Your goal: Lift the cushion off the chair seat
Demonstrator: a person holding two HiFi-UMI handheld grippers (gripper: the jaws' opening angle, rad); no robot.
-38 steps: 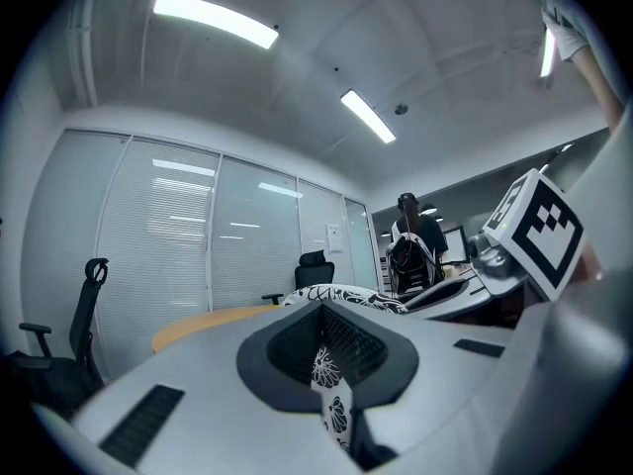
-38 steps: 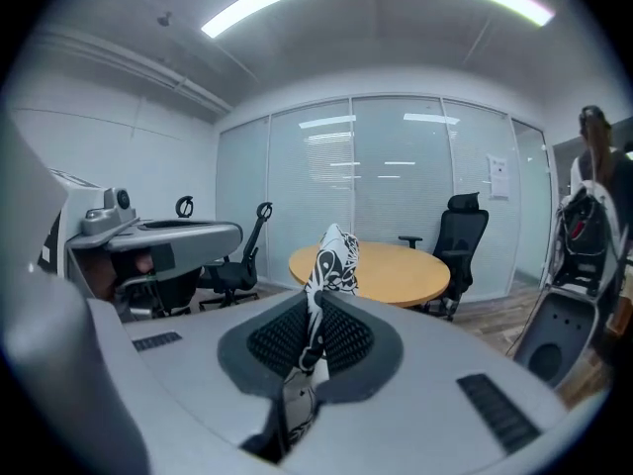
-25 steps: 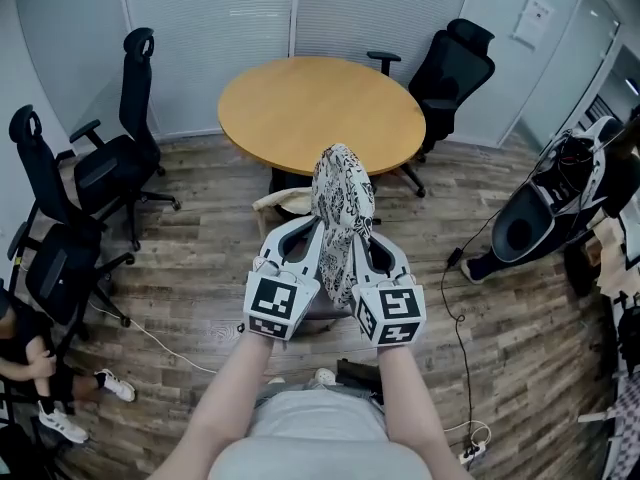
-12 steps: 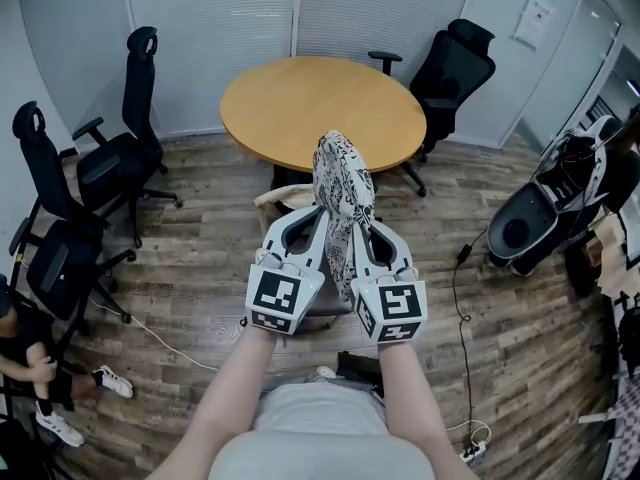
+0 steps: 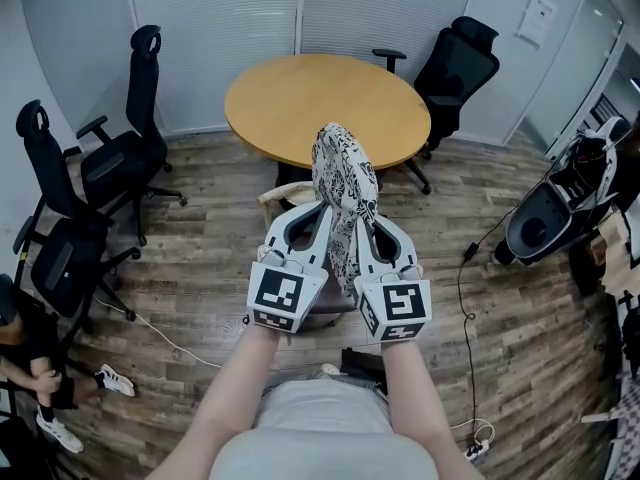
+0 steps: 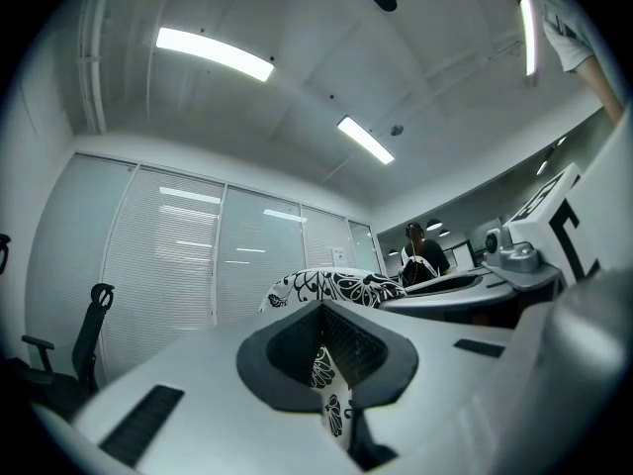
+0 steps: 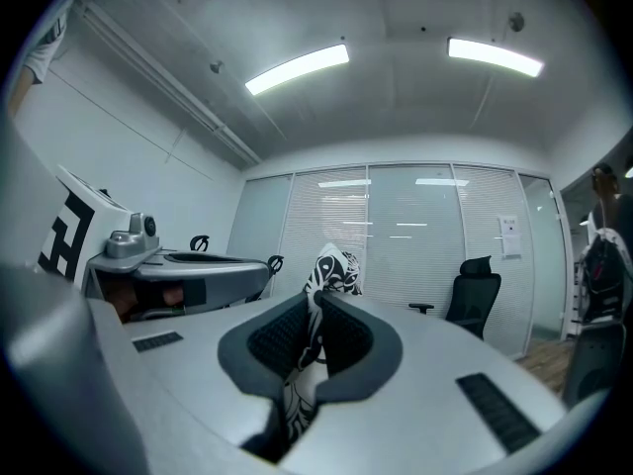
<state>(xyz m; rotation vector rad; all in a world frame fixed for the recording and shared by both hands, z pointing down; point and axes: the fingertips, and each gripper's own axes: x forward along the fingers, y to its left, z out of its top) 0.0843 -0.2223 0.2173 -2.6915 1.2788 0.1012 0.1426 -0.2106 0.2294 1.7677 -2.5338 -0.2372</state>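
Head view, black-and-white patterned cushion [image 5: 345,178] up in the air on edge, round wooden table [image 5: 290,108] behind, left gripper [image 5: 322,213] and right gripper [image 5: 362,223] side by side, jaws of both pinched tight on the fabric

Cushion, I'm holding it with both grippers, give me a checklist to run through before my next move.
1. Left gripper shut on the cushion: ok, fabric is pinched between its pads.
2. Right gripper shut on the cushion: ok, fabric is pinched there too.
3. Cushion held evenly: ok, it stands on edge between the two grippers.
4. Cushion hanging free underneath: cannot tell, its lower edge is hidden behind the grippers.
5. Room ahead: cannot tell, the table lies beyond the cushion and the gap is unclear.
6. Floor free of trip hazards: not ok, a cable runs along the left.
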